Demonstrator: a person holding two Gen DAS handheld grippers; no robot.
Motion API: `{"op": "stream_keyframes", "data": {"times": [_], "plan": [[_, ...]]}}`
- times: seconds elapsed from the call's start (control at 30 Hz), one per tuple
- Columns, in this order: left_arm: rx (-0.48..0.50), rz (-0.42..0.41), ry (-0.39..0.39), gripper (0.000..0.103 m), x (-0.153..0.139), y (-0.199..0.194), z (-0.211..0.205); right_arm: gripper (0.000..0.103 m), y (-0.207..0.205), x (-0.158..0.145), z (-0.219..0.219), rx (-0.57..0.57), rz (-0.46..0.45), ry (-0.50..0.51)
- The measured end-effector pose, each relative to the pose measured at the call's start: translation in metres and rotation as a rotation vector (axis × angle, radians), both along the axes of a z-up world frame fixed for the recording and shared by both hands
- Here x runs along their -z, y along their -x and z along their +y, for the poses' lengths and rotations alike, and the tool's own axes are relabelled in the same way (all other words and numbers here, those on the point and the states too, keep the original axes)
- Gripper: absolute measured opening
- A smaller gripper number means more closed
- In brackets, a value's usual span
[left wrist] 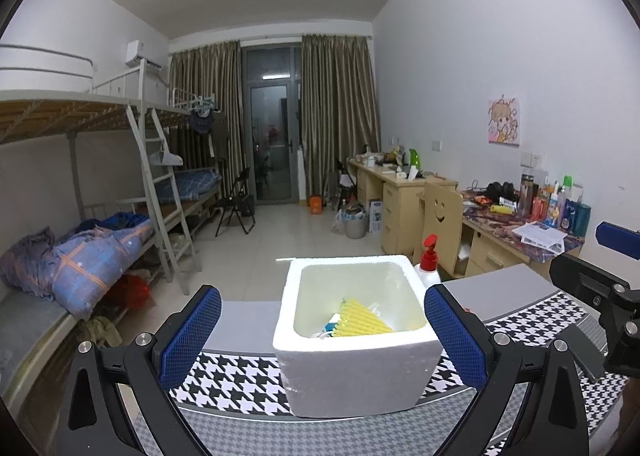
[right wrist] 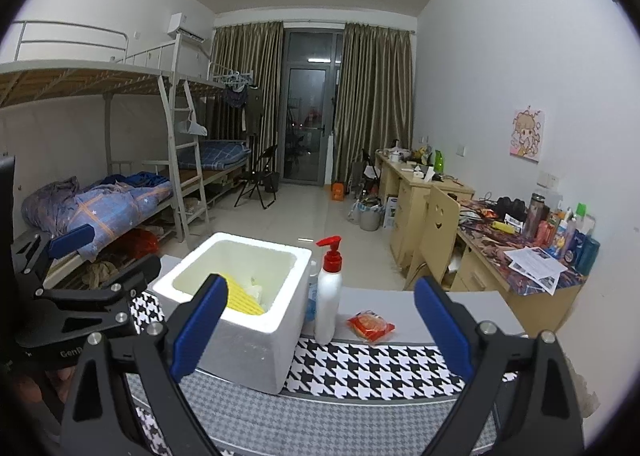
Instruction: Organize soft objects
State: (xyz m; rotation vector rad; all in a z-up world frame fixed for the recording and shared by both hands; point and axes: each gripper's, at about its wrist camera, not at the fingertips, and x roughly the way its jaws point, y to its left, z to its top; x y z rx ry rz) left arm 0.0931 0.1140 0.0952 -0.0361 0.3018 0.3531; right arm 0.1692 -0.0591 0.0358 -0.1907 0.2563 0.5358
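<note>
both claws are standing wide and gripping nothing: the right claw is hanging over the houndstooth cloth on the tabletop, with the orange snack packet lying between its blue pads but untouched, and the left claw is framing the white foam box without pressing on it.

counting what is showing: one foam box, one yellow ribbed sponge-like piece lying inside it beside some pale wrapped bits i am not able to count, one white pump bottle with a red top standing just beside the box, and one orange packet lying near the bottle on the grey strip beyond the cloth. so one soft thing is probably still waiting outside the box.

risks, as i am judging them: the bottle is standing tall and narrow between the packet and the box, so a right claw sweeping toward the box could be knocking it over. the packet is looking flat and slick, so the pads could be sliding off it or pushing it toward the far edge of the tabletop. the foam box is looking light, so a left pad nudging its wall could be shifting or tipping it. the two claws are also sitting close together, so they could be colliding over the box.
</note>
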Motion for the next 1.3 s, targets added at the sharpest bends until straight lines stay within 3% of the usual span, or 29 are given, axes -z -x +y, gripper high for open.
{"op": "stream_keyframes", "data": {"times": [0.53, 1.3], "plan": [[0.017, -0.041, -0.017, 0.102, -0.003, 0.041, -0.020, 0.101, 0.034, 0.006, -0.022, 0.033, -0.051, -0.010], [-0.002, -0.118, -0.036, 0.102, 0.022, 0.088, -0.045, 0.101, 0.067, 0.034, -0.043, -0.024, -0.072, -0.046]]}}
